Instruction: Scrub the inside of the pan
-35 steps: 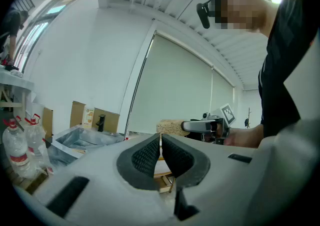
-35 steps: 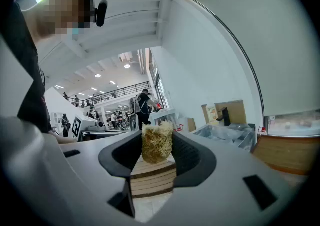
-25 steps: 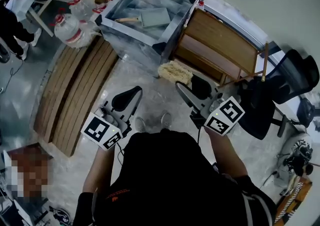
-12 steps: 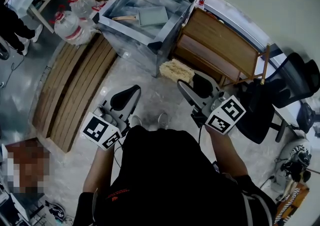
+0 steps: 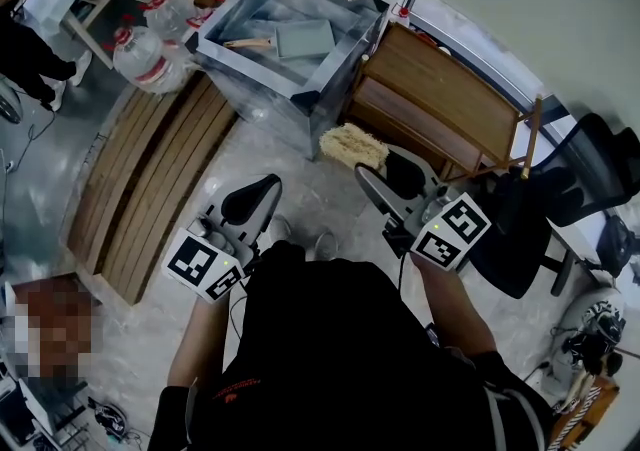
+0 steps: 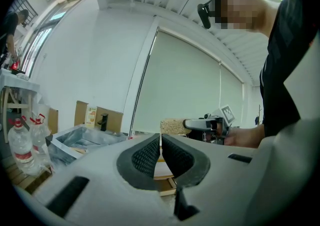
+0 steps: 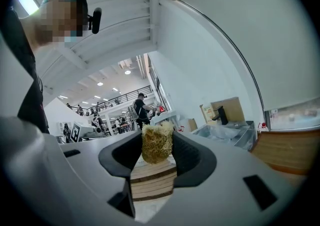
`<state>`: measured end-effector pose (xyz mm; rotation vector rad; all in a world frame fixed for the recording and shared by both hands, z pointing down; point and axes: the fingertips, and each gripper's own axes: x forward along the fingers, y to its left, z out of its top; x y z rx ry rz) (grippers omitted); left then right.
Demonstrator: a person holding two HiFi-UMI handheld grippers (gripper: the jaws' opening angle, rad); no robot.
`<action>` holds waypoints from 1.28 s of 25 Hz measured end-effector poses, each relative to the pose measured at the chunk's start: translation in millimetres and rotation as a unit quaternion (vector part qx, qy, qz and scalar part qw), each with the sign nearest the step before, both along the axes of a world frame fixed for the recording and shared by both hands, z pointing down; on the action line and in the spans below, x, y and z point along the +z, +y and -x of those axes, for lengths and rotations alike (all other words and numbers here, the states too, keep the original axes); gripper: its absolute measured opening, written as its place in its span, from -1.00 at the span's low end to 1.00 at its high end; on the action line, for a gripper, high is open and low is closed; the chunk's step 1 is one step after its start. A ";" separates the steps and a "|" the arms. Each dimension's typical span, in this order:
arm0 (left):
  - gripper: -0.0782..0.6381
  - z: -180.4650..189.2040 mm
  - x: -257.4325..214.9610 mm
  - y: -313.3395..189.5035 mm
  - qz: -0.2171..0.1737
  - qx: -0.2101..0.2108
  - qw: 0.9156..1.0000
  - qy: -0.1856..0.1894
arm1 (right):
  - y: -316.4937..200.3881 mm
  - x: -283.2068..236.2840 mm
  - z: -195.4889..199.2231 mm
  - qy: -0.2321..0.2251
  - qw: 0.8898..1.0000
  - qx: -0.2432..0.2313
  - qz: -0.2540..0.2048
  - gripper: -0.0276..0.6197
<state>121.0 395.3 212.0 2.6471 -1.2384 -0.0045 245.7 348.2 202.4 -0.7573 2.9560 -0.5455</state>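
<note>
Grey metal is the thing to find here. In the head view, the flat square grey metal pan with a pale wooden handle [image 5: 305,37] lies inside the silvery plastic-lined basin [image 5: 345,57] at the top of the frame, with its handle pointing left. It looks shallow and plain, and it's too small from up there to tell what state the inside is in. You're holding both tools low in front of your body, well apart from it. Your left gripper [image 5: 255,197] points up toward the basin. Your right gripper [image 5: 375,174] has a straw-yellow fibrous scrubbing pad [image 5: 352,146] at its tip. That pad is the closest thing you hold to the pan, but it's well clear of the basin too.

In the left gripper view your jaws are pressed together with only a hairline between them and nothing clamped. The basin sits off to the left beyond them, and I can't pick the pan out inside it.

In the right gripper view your jaws are clamped on the scrubbing pad, with its frayed top poking up above them. The basin shows far off to the right, and again the pan can't be made out from this angle.
</note>
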 end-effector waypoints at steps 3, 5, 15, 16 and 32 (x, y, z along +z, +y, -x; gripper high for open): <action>-0.71 -1.1 1.2 -6.8 0.000 -0.003 1.000 0.000 | -6.7 0.9 -2.6 -0.001 1.000 -0.002 -0.002 -0.34; -0.71 -1.0 2.1 -11.6 -0.001 -0.005 1.000 0.000 | -12.4 1.6 -4.7 -0.001 1.000 -0.002 -0.003 -0.35; -0.71 17.6 11.1 -60.5 -0.003 -0.013 1.000 0.013 | -58.2 6.8 5.5 0.009 1.000 -0.002 -0.005 -0.35; -0.70 20.7 12.8 -67.7 -0.002 -0.013 1.000 0.015 | -64.8 8.2 7.8 0.011 1.000 -0.002 -0.004 -0.35; -0.70 122.4 47.3 -234.3 0.050 0.004 0.998 0.028 | -225.8 44.0 107.3 0.049 0.998 0.006 0.041 -0.35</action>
